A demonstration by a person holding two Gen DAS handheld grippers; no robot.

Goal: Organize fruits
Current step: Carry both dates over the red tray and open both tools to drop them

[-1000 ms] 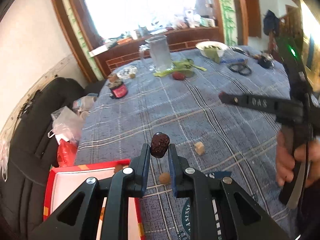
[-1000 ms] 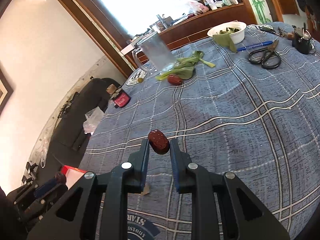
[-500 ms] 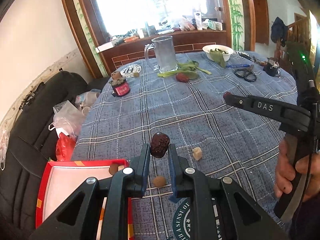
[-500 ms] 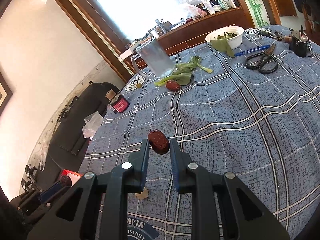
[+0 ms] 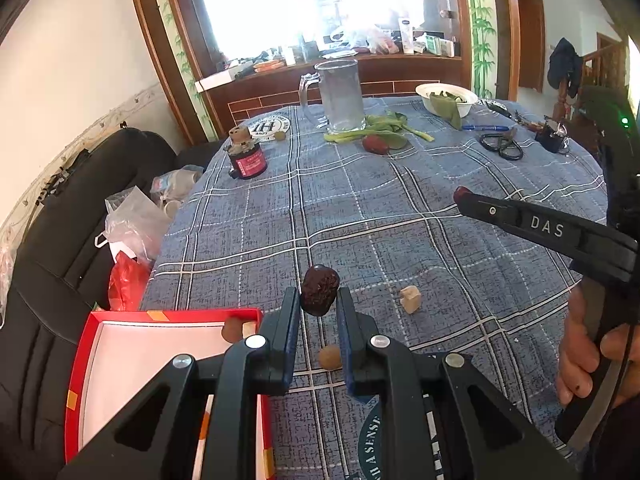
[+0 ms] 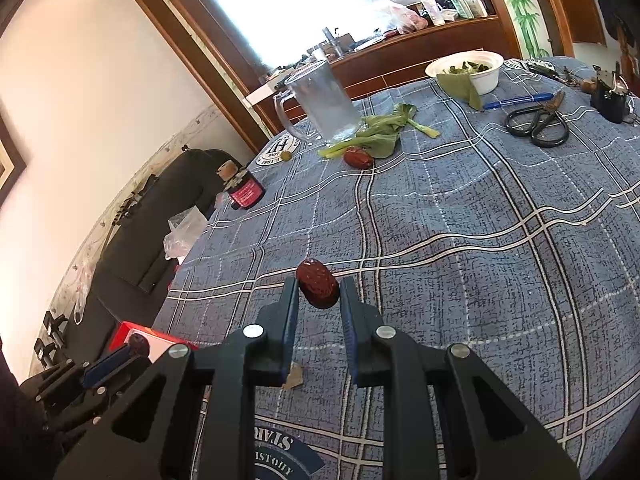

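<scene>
The left gripper (image 5: 319,304) squeezed a dark red date (image 5: 319,290) in the middle of the frame, just right of the red box (image 5: 84,364). The right gripper (image 6: 319,300) pinched another red date (image 6: 317,284) above the blue tablecloth (image 6: 460,208), mid-frame

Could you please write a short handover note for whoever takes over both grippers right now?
Left gripper: shut on a dark date, held above the cloth beside the red box.
Right gripper: shut on a red date, held over the table's middle.
Box: near left table edge, with at least one brown fruit inside.
Left to do: drop both dates in, then collect the round brown fruit near the box and the far red date by the glass mug. The pale chunk looks like no fruit; check.
</scene>
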